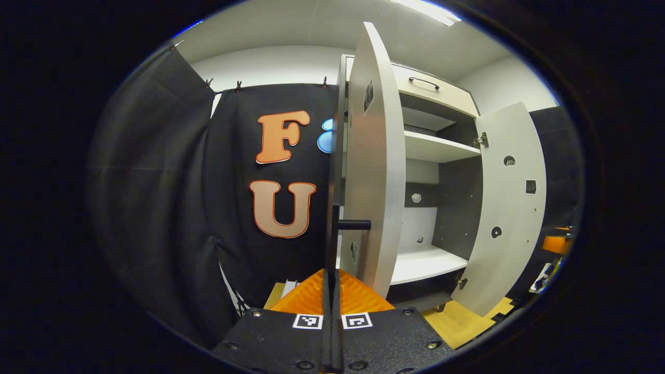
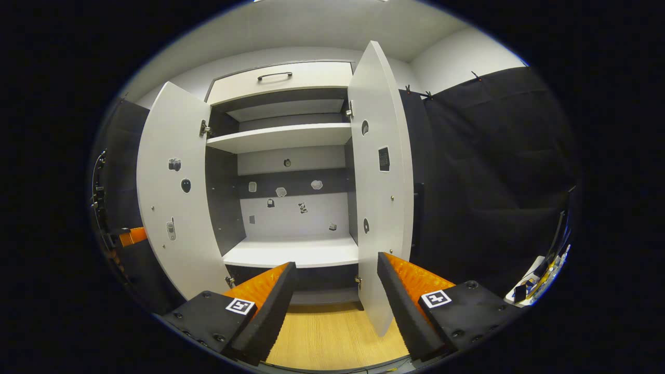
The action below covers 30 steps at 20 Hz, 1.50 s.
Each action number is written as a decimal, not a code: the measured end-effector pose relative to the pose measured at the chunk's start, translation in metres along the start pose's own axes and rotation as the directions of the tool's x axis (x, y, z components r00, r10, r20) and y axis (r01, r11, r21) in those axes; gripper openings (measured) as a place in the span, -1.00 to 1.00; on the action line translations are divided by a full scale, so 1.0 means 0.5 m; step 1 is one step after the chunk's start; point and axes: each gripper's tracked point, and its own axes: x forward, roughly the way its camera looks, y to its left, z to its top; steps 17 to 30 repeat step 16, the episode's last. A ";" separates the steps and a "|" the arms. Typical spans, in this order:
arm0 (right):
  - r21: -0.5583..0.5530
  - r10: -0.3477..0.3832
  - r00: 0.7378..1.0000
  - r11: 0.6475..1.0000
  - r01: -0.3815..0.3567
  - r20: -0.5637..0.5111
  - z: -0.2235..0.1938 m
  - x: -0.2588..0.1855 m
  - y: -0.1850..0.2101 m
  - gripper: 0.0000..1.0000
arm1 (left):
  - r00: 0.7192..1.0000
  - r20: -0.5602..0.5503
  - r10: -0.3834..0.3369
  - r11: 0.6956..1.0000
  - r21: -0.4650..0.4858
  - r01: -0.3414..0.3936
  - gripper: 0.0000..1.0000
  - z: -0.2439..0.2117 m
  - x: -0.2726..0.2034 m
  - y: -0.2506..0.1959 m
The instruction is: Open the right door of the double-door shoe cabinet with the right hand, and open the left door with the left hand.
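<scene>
Tools first: at the bottom centre of the left gripper view we see the left tool [image 1: 332,291] clenched, its two fingers pressed together on a thin dark strip that runs up to the handle [image 1: 353,225] of the left door [image 1: 374,171]. We judge that strip to be part of the handle, pinched so the door can be drawn outward on its hinges. The door stands edge-on to us up the middle of the frame, swung well clear of the cabinet.

At the bottom of the right gripper view the right tool [image 2: 336,291] is released, fingers spread wide with floor and cabinet base visible between them. Just beyond its right-hand finger hangs the right door [image 2: 382,182], also swung out, with nothing gripping it. We read the spread fingers as a sign that this door needs no more pulling.

Farther back, the shoe cabinet [image 2: 291,137] lies open between both doors, its white shelves bare and small stickers dotting the rear panel. Above them, at the top of the frame, sits a shut drawer [image 2: 280,80] with a dark pull.

By our reading, both doors are open and little remains but letting go of the left one.
</scene>
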 end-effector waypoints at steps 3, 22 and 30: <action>-0.007 -0.007 1.000 1.000 0.007 0.000 0.005 -0.001 -0.018 0.86 | 1.000 -0.014 0.028 1.000 -0.002 -0.028 -0.99 -0.002 -0.013 0.003; -0.047 0.016 1.000 0.999 -0.015 0.018 0.040 0.013 -0.111 0.86 | 0.999 -0.002 0.040 0.996 -0.082 -0.040 -0.84 0.024 -0.065 -0.063; -0.047 0.016 1.000 0.999 -0.015 0.018 0.040 0.013 -0.111 0.86 | 0.999 -0.002 0.040 0.996 -0.082 -0.040 -0.84 0.024 -0.065 -0.063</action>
